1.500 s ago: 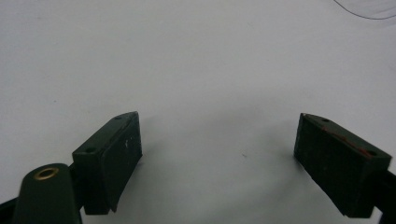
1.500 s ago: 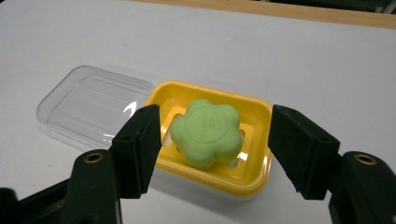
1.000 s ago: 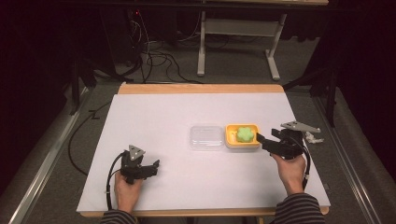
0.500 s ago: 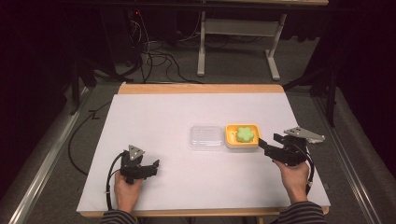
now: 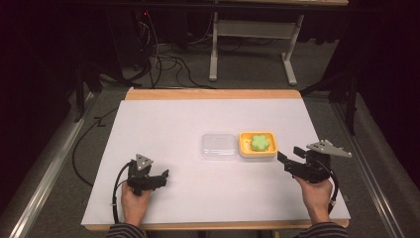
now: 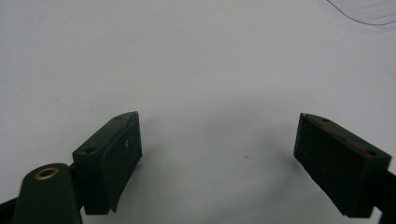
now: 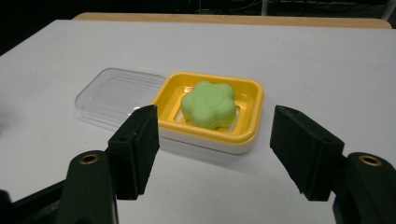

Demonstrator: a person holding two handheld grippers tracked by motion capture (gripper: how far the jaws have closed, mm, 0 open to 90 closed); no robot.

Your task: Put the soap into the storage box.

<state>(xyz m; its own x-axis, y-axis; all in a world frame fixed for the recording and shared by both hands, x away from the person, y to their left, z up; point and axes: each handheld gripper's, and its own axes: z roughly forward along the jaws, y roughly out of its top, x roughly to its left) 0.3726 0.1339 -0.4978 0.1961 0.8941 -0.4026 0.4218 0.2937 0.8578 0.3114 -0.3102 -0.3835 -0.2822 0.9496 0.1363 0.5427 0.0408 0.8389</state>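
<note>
While the right gripper (image 7: 215,154) stands apart-jawed and empty just short of it, the green flower-shaped soap (image 7: 208,104) sits in the yellow plastic dish (image 7: 250,122), touching a clear plastic lid (image 7: 112,95); left gripper (image 6: 219,158) released, empty.

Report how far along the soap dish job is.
Done: green soap sits in the yellow dish; clear lid lies beside it, off. In hand: right gripper, jaws open and empty, faces the dish. Left gripper is open over bare table. Left: probably fitting the lid.
</note>
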